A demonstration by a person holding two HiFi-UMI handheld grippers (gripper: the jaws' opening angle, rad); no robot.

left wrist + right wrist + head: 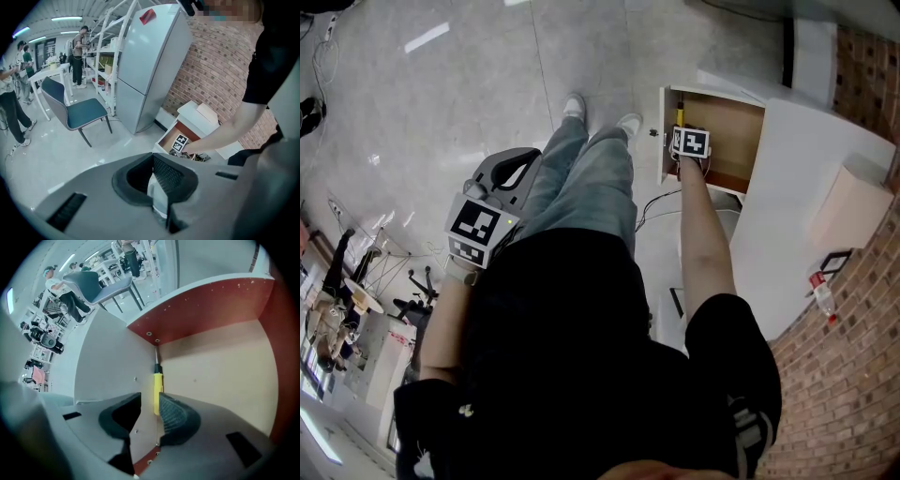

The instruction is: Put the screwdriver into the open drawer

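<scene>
A yellow-handled screwdriver [158, 391] lies on the floor of the open wooden drawer [220, 366], along its left side wall, shaft pointing at the far corner. My right gripper [149, 411] hangs straight down over it, open; the handle's near end shows in the gap and neither pad presses on it. The head view shows the screwdriver [680, 114] in the drawer [731, 127], just past the right gripper [688, 142]. My left gripper [523, 164] is held beside the person's leg, jaw tips touching, nothing held. It [153, 161] looks toward the drawer [174, 133] from a distance.
The drawer juts from a low white cabinet [806, 187] against a brick wall [853, 375]. A bottle [823, 298] stands by the wall. Cables [656, 206] trail on the floor near the drawer. A fridge [150, 70], a chair [75, 110] and people stand further off.
</scene>
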